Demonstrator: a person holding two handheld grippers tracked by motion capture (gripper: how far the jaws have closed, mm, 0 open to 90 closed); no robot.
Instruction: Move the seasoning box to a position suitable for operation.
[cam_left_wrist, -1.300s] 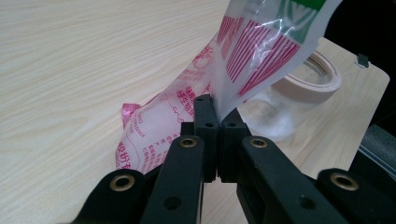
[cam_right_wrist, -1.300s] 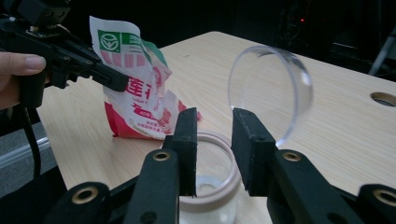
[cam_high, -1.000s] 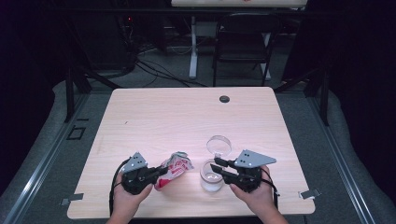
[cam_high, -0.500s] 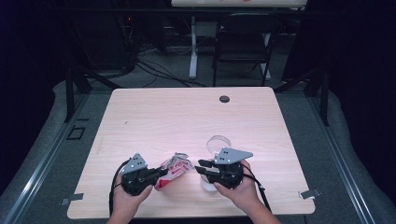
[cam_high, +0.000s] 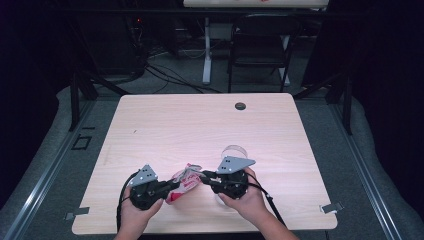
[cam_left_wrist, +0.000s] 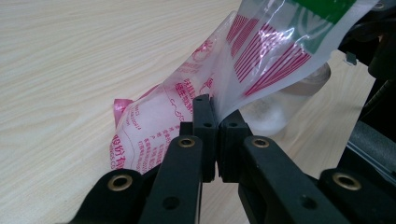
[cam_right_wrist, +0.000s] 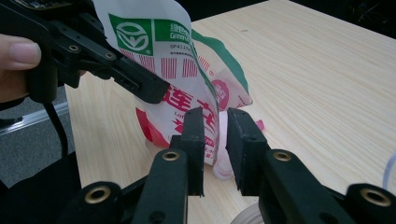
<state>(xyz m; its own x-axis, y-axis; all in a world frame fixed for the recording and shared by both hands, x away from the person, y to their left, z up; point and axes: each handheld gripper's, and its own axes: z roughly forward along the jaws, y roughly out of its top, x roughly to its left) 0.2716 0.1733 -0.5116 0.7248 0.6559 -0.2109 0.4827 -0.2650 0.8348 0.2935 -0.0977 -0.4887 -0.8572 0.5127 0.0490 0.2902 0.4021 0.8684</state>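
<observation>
The left gripper (cam_left_wrist: 216, 122) is pinching the snack bag (cam_left_wrist: 187, 112) (red and white); the right gripper (cam_right_wrist: 215, 135), at 3 o'clock, is gaping narrowly around its edge.

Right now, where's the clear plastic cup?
High view: the clear plastic cup stands near the table's front edge, right of centre, just behind the right gripper.

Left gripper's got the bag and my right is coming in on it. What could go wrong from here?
The left gripper pinches only a thin fold of the plastic bag, so a tug could slip or tear it. The right gripper is open around an edge; closing might crumple it. The clear cup stands close behind and could get knocked.
</observation>
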